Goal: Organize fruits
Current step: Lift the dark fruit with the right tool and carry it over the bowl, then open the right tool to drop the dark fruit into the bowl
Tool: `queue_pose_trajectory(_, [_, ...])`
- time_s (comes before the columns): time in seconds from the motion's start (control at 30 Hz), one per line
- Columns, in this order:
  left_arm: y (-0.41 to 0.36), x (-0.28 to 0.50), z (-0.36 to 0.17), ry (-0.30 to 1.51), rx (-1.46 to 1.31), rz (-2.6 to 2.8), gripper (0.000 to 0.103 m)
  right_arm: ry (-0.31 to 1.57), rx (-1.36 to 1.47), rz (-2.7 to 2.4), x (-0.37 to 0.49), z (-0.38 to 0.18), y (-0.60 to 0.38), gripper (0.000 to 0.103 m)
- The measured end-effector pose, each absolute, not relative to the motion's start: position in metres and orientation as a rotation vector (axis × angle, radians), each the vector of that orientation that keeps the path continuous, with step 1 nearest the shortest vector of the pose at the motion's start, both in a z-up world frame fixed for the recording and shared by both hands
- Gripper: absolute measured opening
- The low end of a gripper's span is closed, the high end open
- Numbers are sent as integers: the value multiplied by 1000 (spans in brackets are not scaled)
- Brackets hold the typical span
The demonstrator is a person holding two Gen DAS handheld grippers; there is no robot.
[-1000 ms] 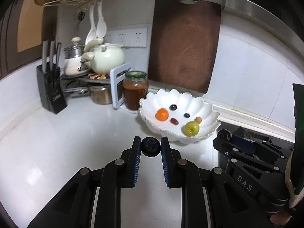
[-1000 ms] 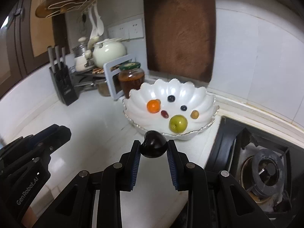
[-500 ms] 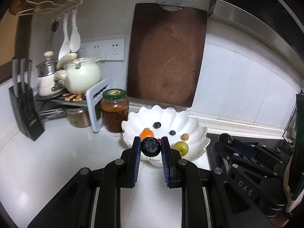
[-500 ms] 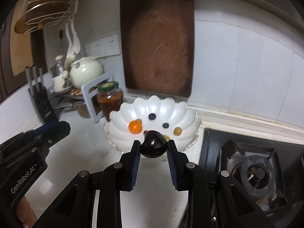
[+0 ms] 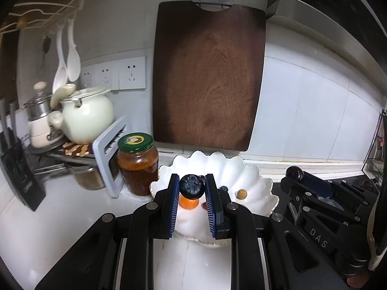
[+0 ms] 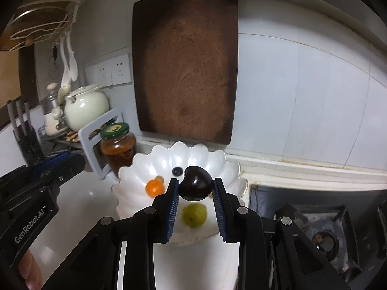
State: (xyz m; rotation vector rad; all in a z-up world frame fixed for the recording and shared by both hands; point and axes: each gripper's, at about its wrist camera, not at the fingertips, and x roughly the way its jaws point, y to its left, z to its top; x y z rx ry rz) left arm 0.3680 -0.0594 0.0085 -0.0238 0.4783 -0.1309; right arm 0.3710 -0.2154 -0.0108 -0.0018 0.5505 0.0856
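Left gripper [image 5: 192, 188] pinches a blueberry [image 5: 191, 186]; right gripper [image 6: 195, 188] pinches a plum [image 6: 196, 183]; both hang over the bowl [image 6: 135, 166] (fruit already inside), apparently poised so each drops in.

"DAS" in pale capitals on the black plastic body of the right gripper [image 5: 293, 174], seen at the right edge of the left wrist view; "GenRobot.AI" in pale letters along the black plastic body of the left gripper [image 6: 66, 159], at the left edge of the right wrist view; yellow emblem on the round green jar lid [image 5: 135, 141], unreadable.
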Motion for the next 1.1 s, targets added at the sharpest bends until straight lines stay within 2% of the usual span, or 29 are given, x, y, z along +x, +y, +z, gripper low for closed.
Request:
queue_pose_trajectory(0.5, [-71, 467, -15, 659, -2, -197, 22, 654, -5, 63, 446, -26, -223, 30])
queue_pose_trajectory(1.1, [-90, 529, -51, 801, 124, -207, 22, 781, -57, 43, 505, -58, -221, 30])
